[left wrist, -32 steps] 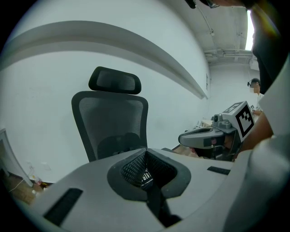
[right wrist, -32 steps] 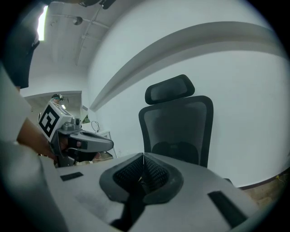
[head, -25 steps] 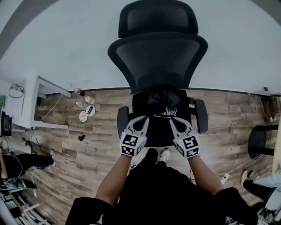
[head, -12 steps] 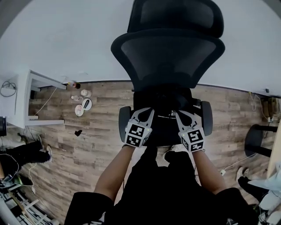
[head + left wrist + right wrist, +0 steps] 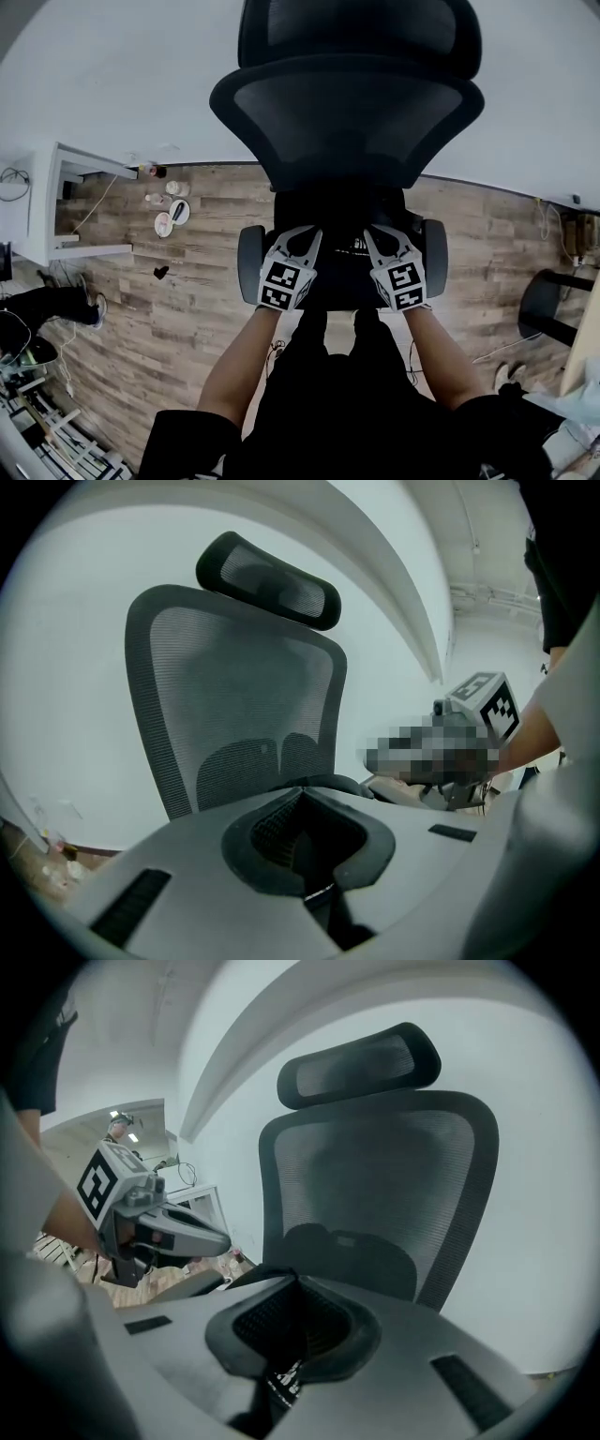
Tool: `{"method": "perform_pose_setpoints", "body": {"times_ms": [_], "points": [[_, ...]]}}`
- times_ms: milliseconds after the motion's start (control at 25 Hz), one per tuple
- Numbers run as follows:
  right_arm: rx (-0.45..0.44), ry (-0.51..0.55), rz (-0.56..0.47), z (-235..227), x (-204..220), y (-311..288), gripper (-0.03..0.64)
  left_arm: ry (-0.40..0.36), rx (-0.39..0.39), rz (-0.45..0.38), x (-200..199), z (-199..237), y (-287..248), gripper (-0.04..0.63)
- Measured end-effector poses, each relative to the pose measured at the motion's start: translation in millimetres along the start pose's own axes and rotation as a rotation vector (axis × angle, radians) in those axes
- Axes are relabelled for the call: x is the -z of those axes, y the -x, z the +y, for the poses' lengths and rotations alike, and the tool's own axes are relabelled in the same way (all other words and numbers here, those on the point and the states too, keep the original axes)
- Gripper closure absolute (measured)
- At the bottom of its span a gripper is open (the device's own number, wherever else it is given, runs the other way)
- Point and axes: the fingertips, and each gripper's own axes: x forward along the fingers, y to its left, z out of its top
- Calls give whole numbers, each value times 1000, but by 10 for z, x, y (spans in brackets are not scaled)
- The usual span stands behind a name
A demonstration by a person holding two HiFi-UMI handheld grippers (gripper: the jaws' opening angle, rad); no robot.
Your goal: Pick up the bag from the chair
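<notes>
A black mesh office chair (image 5: 347,112) stands against the white wall. On its seat lies the black bag (image 5: 342,211) with a white print. In the head view my left gripper (image 5: 302,234) and right gripper (image 5: 381,234) hover side by side over the seat's front, their tips at the bag's near edge. In the left gripper view the left gripper (image 5: 300,791) has its jaws meeting at the tips, with nothing seen clamped. The right gripper (image 5: 298,1279) is shut the same way, and the bag's white print (image 5: 281,1379) shows through the gap below. The chair back (image 5: 234,705) fills both gripper views.
A white desk (image 5: 66,202) stands at the left, with dishes and small items (image 5: 169,211) on the wooden floor beside it. The chair's armrests (image 5: 436,253) flank the seat. Another dark chair base (image 5: 553,300) and cables lie at the right.
The person has stepped closer to the chair. Both grippers moved forward over the seat to the bag's near edge and stay side by side.
</notes>
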Motion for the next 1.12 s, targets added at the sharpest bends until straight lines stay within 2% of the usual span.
{"method": "perform_pose_setpoints", "body": {"times_ms": [80, 120, 200, 280, 360, 440, 600, 800, 840, 880, 920, 1000, 1120], "points": [[-3, 14, 24, -40, 65, -51, 590, 3, -17, -7, -1, 21, -27, 586], [-10, 16, 36, -59, 92, -75, 552, 1, -34, 3, 19, 47, -45, 586], [-30, 0, 51, -107, 118, -123, 402, -2, -52, 42, 100, 98, -108, 552], [-35, -28, 54, -192, 136, -182, 287, 11, -27, 90, 208, 109, -207, 333], [-38, -58, 79, -293, 220, -284, 252, 45, 3, 133, 331, 121, -335, 252], [-63, -99, 138, -351, 414, -439, 230, 97, 26, 185, 511, 145, -475, 219], [-146, -163, 282, -418, 769, -785, 215, 209, 79, 224, 665, 186, -829, 216], [-180, -123, 356, -409, 973, -1054, 225, 187, 128, 270, 699, 145, -1131, 219], [-180, -112, 359, -403, 998, -1081, 287, 177, 130, 273, 714, 145, -1162, 224], [-180, -103, 358, -396, 1006, -1098, 349, 165, 126, 273, 721, 151, -1184, 256], [-176, -93, 356, -390, 1002, -1106, 375, 147, 118, 272, 721, 160, -1198, 318], [-160, -69, 347, -367, 981, -1090, 411, 94, 94, 267, 715, 162, -1184, 393], [-127, -35, 315, -322, 944, -1017, 455, -10, 56, 243, 697, 120, -1107, 470]]}}
